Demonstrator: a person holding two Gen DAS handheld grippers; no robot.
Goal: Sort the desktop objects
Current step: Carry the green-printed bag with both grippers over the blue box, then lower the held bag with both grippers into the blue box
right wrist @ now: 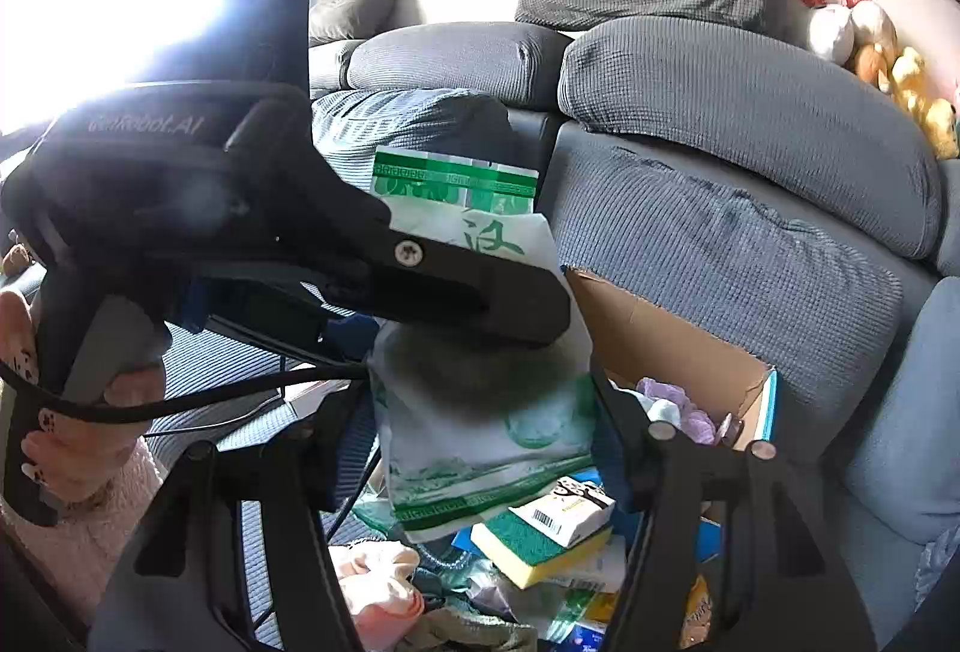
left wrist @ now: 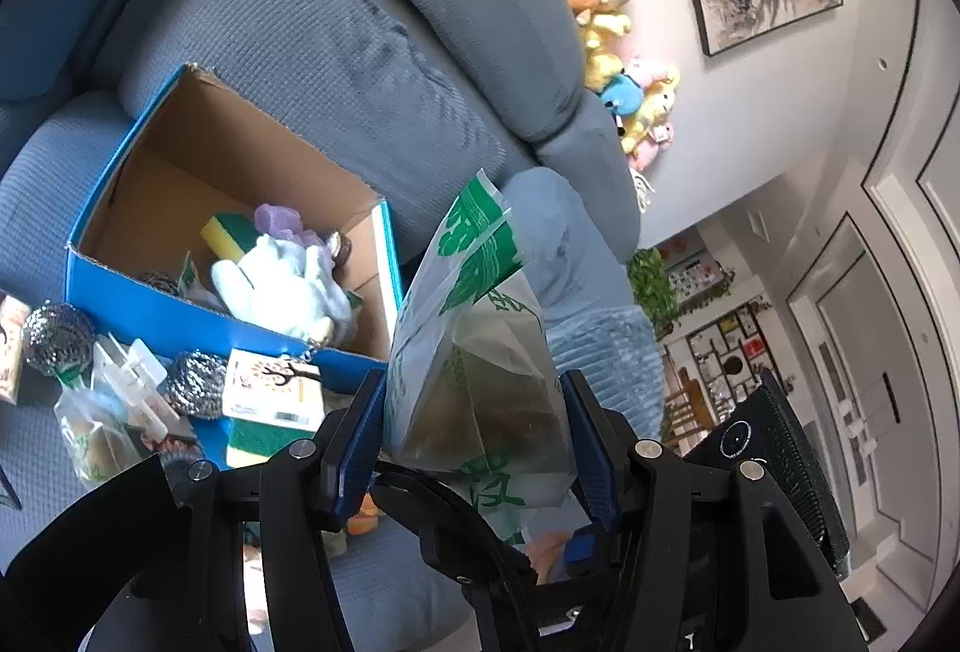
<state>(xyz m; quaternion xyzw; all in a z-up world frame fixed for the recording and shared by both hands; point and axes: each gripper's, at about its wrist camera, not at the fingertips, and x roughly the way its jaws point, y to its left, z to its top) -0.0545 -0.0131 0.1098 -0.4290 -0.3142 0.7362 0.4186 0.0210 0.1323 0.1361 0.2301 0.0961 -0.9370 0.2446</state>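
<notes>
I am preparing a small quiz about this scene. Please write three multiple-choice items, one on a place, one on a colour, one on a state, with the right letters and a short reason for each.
1. Where does the purple sponge lie?
A. inside the open cardboard box
B. on top of the sofa backrest
C. between the right tongs

2. What colour is the print on the plastic bag?
A. red
B. green
C. black

3. What is the state of the left tongs?
A. wide open, with nothing between them
B. shut on a steel scourer
C. shut on the plastic bag

Answers:
1 A: it rests among the items in the box.
2 B: the band and characters on the bag are green.
3 C: both blue pads press on the bag's sides, and the right tongs grip it too.
</notes>
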